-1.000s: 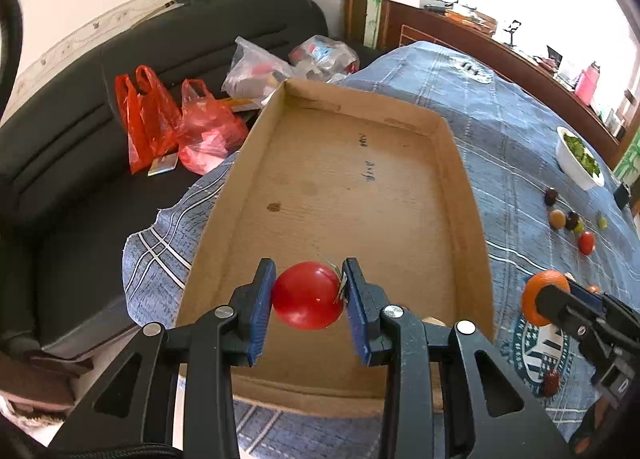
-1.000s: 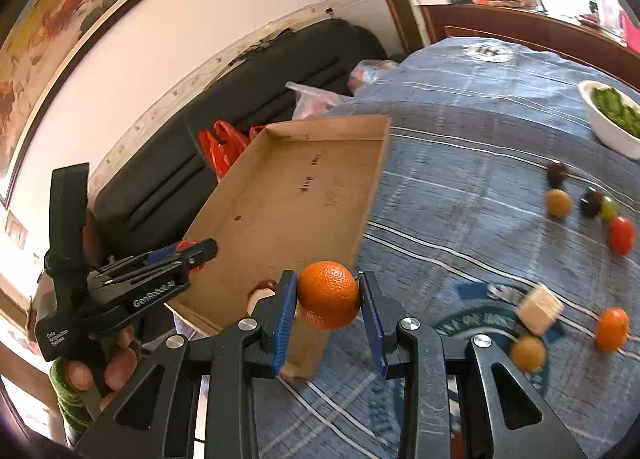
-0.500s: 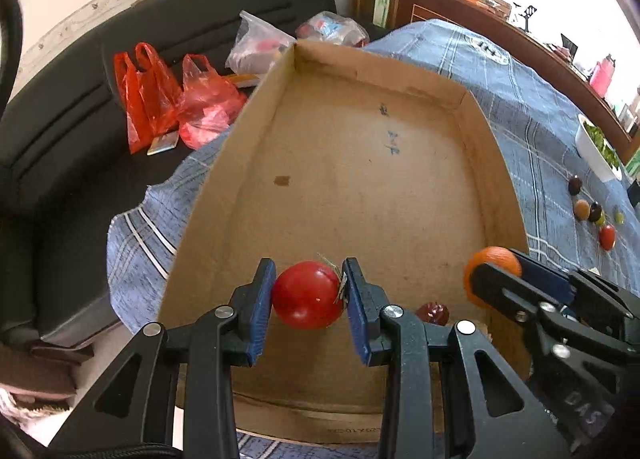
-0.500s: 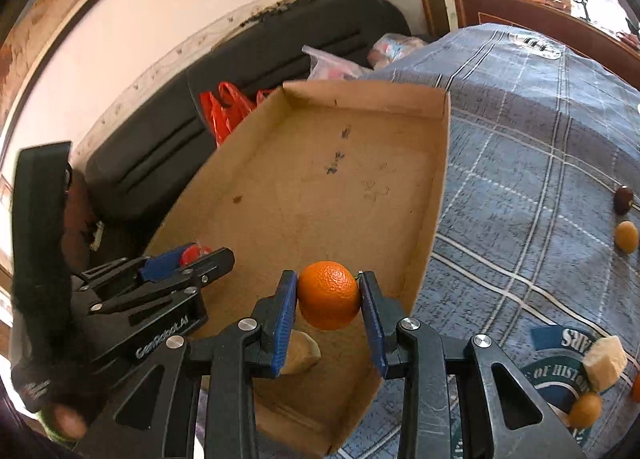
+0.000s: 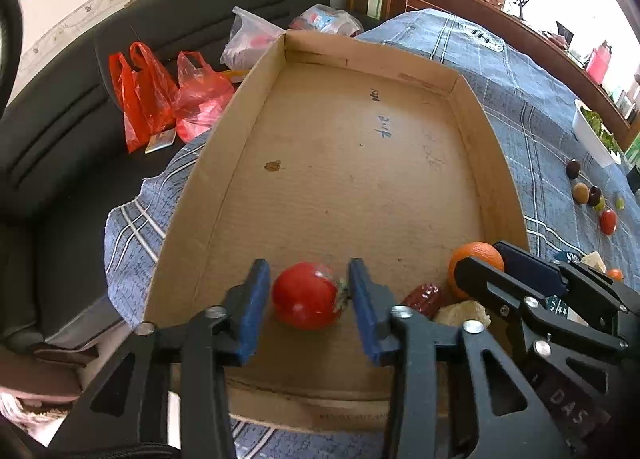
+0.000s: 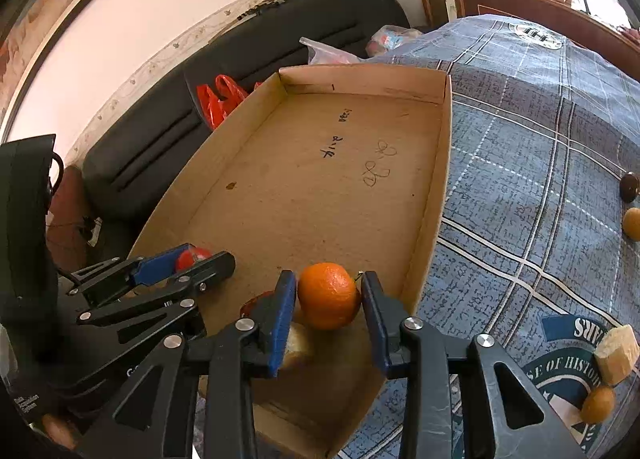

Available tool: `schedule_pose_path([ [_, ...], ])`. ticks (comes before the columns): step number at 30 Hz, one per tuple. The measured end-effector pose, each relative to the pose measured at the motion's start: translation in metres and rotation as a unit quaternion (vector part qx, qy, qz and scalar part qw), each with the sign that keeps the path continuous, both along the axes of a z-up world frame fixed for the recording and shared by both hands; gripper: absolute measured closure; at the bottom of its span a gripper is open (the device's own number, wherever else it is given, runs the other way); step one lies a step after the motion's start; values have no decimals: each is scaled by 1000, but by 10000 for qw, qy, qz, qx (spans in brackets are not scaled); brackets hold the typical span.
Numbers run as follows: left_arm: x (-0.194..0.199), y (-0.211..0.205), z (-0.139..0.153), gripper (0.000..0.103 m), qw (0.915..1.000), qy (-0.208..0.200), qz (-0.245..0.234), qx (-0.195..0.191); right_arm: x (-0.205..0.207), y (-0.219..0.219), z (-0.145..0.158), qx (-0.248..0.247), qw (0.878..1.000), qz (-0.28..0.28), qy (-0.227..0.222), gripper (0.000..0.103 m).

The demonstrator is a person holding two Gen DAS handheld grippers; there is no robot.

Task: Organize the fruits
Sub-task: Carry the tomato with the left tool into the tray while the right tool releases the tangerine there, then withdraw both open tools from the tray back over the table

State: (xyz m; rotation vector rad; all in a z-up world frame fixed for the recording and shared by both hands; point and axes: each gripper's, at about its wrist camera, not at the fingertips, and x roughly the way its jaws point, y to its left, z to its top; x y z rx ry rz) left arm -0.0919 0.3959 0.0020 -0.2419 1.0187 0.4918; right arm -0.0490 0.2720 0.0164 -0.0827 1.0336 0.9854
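Both fruits get dropped at the cardboard tray's (image 5: pixel 256 107) near end: left gripper (image 5: pixel 306 299) jaws have just been opening, now clear of the tomato (image 5: pixel 306 295); right gripper (image 6: pixel 328 301) jaws have just been opening too, barely apart around the orange (image 6: pixel 328 295).

My left gripper (image 5: pixel 306 301) just opened off the tomato (image 5: pixel 306 295); my right (image 6: pixel 329 305) is loosening from the orange (image 6: pixel 328 295).

Blue plaid-clothed table (image 6: pixel 520 187) under cardboard tray (image 5: pixel 498 163), scattered fruits (image 5: pixel 608 221).
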Motion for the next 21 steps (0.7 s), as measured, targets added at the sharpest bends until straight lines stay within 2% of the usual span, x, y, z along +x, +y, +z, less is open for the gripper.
schedule_pose_path([
  [2,-4,0,4,59,10000,-75,24,-25,-3,-4,3,83,10000,15,2,57],
  [5,-9,-1,10,59,9999,-143,77,-3,-8,-12,10,95,9998,-57,-142,51],
  [14,-19,-18,25,57,9994,-320,98,121,-5,-68,27,369,9982,-462,-135,50],
  [21,-15,-46,35,57,9989,-416,-180,124,0,-124,34,467,9946,-920,-115,50],
])
